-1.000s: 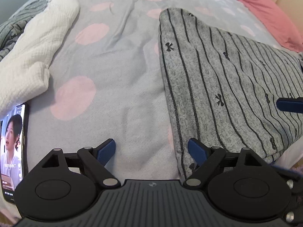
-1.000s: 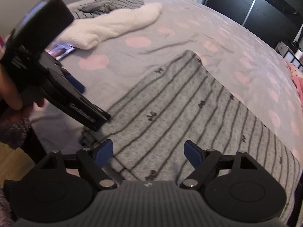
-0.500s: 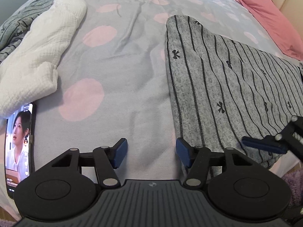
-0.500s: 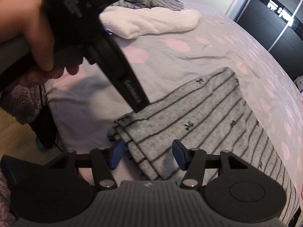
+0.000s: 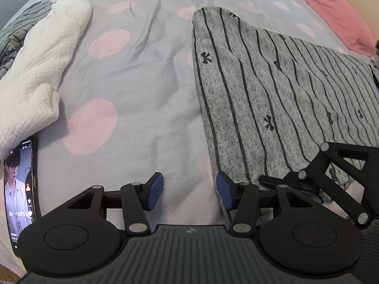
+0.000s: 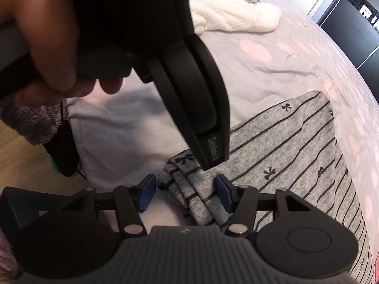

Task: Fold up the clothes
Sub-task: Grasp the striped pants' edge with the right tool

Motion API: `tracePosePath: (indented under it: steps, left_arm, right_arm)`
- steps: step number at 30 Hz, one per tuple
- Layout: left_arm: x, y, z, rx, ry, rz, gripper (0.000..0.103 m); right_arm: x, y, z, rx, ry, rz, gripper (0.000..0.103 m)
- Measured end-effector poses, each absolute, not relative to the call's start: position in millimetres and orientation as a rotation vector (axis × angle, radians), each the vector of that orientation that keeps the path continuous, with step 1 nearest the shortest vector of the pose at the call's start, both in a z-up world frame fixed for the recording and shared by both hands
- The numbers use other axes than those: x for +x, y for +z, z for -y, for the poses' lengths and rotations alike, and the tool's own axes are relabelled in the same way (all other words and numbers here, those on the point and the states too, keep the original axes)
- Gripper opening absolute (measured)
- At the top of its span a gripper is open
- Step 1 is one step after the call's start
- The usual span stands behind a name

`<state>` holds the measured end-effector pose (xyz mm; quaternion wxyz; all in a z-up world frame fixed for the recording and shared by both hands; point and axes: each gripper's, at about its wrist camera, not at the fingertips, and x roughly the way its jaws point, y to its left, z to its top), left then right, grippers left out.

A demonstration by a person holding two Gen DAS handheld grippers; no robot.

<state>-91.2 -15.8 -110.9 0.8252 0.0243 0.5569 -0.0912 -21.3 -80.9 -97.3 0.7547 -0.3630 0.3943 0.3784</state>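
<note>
Both tools have narrowed at the garment [image 5: 272, 90] corner, lower frame: left tool [image 5: 189, 194] closing on nothing, right tool [image 6: 184, 193] half-open astride its bunched edge, ready to fold.

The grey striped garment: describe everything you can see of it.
The grey striped garment is soft heathered knit with thin dark stripes and small black bows. It lies mostly flat on the dotted bedspread, reaching the bed's edge. Its near corner is bunched in layered folds between the right gripper pads, which do not visibly press it.

No legible text on phone [image 5: 20, 189].
</note>
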Motion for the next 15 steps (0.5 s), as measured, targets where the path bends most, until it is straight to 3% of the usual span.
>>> tracePosePath:
  steps: [4,8,15]
  left_arm:
    - [-88.7,-107.2,23.0,0.087,-0.199,-1.184,0.049]
    - [-87.7,-104.6,27.4,0.158,-0.211,-1.176,0.049]
    - [-103.9,-100.5,49.6,0.514,-0.281,-1.027,0.049]
  right_arm:
    - [-19.7,-103.2,77.1,-0.828,0.813,-0.86,0.057]
    - [-18.5,-103.3,79.0,-0.854,0.787,-0.844,0.038]
    - [-21.1,-100.4,86.7,-0.851,0.794,-0.822,0.029]
